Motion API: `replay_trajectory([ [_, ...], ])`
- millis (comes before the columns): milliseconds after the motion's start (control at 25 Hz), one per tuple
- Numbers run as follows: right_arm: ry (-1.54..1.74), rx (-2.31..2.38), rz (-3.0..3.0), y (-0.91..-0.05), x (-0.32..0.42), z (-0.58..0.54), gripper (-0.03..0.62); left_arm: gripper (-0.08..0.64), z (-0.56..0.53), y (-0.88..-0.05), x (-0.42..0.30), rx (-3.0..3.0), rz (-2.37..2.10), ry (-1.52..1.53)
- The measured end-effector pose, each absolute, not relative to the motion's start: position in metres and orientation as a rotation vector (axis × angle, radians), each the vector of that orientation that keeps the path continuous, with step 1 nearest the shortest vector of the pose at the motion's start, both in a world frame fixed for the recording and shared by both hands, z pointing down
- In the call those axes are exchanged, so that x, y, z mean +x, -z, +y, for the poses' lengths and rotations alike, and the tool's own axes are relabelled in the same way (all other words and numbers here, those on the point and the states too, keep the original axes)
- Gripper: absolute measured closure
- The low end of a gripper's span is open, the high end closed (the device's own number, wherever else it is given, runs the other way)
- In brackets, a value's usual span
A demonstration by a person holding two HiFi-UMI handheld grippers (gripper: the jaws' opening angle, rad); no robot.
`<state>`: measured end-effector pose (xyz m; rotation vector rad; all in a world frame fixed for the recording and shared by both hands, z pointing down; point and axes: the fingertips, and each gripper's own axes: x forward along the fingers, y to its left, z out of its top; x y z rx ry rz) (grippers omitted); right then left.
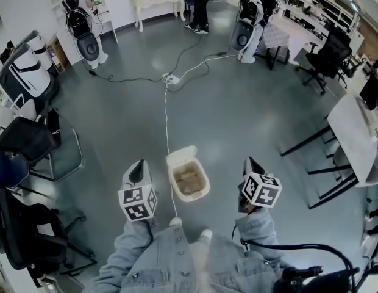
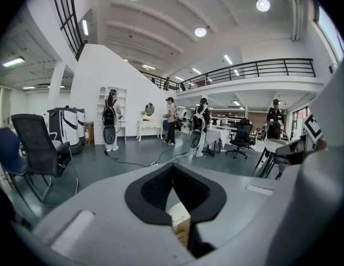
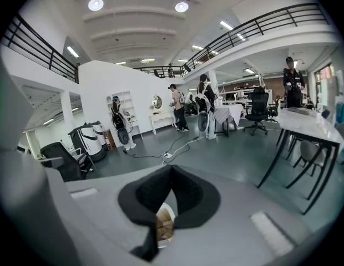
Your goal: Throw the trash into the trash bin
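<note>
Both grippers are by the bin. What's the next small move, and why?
Probably turn away and look for more trash. The left gripper and right gripper are both shut with nothing between their jaws, and the open trash bin between them already holds brownish trash.

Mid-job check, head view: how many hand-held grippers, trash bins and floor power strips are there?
Hand-held grippers: 2, the left hand-held gripper and the right hand-held gripper
Trash bin: 1, lid open
Power strip: 1
Total: 4
</note>
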<state>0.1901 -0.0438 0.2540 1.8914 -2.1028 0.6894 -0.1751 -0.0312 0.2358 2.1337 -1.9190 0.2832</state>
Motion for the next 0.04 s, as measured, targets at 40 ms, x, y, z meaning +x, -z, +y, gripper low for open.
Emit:
replay_trajectory([
  [40, -0.688, 1.89, -2.105, -0.2537, 0.1888, -0.0438, 0.589, 0.551, -0.0311, -0.2358, -0.1751, 2.134, -1.919, -0.282],
])
